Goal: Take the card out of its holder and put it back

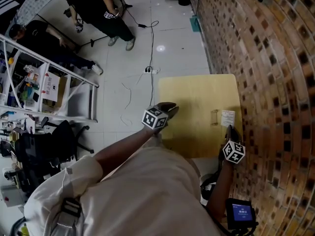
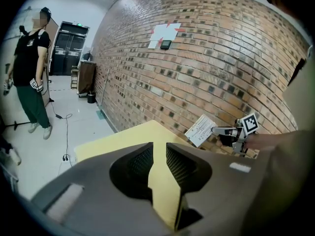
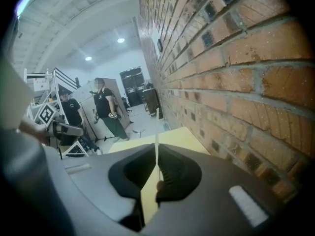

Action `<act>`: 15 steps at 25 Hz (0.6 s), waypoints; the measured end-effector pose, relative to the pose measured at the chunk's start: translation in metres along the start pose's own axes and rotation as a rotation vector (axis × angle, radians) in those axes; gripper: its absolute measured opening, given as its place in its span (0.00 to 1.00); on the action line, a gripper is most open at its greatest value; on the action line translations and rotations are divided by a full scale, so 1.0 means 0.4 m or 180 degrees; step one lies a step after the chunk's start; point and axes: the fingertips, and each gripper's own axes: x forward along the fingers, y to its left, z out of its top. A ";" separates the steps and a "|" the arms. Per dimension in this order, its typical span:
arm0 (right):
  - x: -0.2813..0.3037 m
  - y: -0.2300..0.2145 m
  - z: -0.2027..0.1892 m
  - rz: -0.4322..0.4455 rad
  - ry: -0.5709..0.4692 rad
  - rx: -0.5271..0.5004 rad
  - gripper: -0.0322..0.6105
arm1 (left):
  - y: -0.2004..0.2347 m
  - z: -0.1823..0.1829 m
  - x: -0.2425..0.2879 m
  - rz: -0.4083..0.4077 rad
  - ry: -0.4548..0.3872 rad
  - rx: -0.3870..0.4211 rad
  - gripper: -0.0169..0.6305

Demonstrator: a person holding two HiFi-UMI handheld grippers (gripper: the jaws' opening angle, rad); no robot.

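A white printed card [image 1: 228, 117] hangs over the far right of the yellow table [image 1: 192, 102], with my right gripper [image 1: 229, 129] shut on its near edge. Just left of the card, a small clear holder [image 1: 214, 117] stands on the table. In the right gripper view the card [image 3: 156, 127] shows edge-on, pinched between the pads of the right gripper [image 3: 156, 154]. My left gripper [image 1: 171, 109] hovers at the table's near left edge, away from the holder. In its own view the left gripper [image 2: 159, 154] has its jaws narrowly apart around nothing, and the card [image 2: 201, 130] shows ahead to the right.
A brick wall [image 1: 266, 82] runs close along the table's right side. To the left, a white shelf rack [image 1: 44, 82] and an office chair [image 1: 59, 141] stand on the floor. Cables [image 1: 147, 70] lie beyond the table. Two people [image 1: 98, 9] are at the back left.
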 end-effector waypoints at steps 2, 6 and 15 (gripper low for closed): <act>0.014 0.008 -0.007 0.0027 0.0043 -0.0010 0.07 | 0.000 0.005 -0.005 0.0003 -0.0022 -0.0006 0.18; 0.033 0.022 -0.022 0.0054 0.0145 -0.0083 0.07 | 0.007 -0.013 -0.008 0.0016 0.0002 -0.0037 0.18; 0.079 0.033 -0.066 0.0094 0.0353 -0.0202 0.07 | -0.006 -0.018 -0.009 -0.0030 0.0026 -0.0059 0.18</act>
